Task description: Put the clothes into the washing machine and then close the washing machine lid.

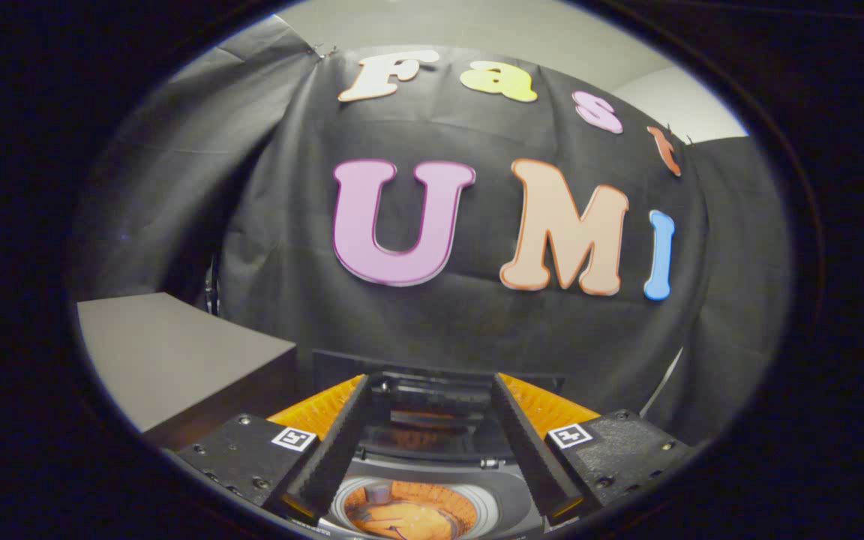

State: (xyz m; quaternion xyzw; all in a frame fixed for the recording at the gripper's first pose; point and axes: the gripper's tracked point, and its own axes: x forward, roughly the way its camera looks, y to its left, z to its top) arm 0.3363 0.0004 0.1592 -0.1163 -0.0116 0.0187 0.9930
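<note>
The gripper [432,442] hangs above a toy-sized top-loading washing machine [511,487], its two fingers spread wide with nothing between them but open air; neither finger touches the machine. Each finger mount carries a small square black-and-white marker tag [294,439], a coded pattern rather than readable writing. Directly below and between the fingers lies the round mouth of the drum [409,514], ringed in pale grey; orange clothes [402,519] sit inside it, bunched around a small grey hub [378,493] at the drum's middle. The washing machine lid [432,420] stands raised at the back of the opening, beyond the fingertips; its glossy dark panel catches an orange reflection; whether it is fully upright or leaning I cannot tell. No brand or label can be read on the machine's body. Orange ribbed surfaces [544,405] show on both sides just outside the fingers; what they belong to is unclear. To the left, beside the machine, stands a grey-topped bench [169,352] with a dark front edge. Black cloth [274,247] drapes the booth's wall behind everything, wrinkled and pinned at the top corners.
</note>
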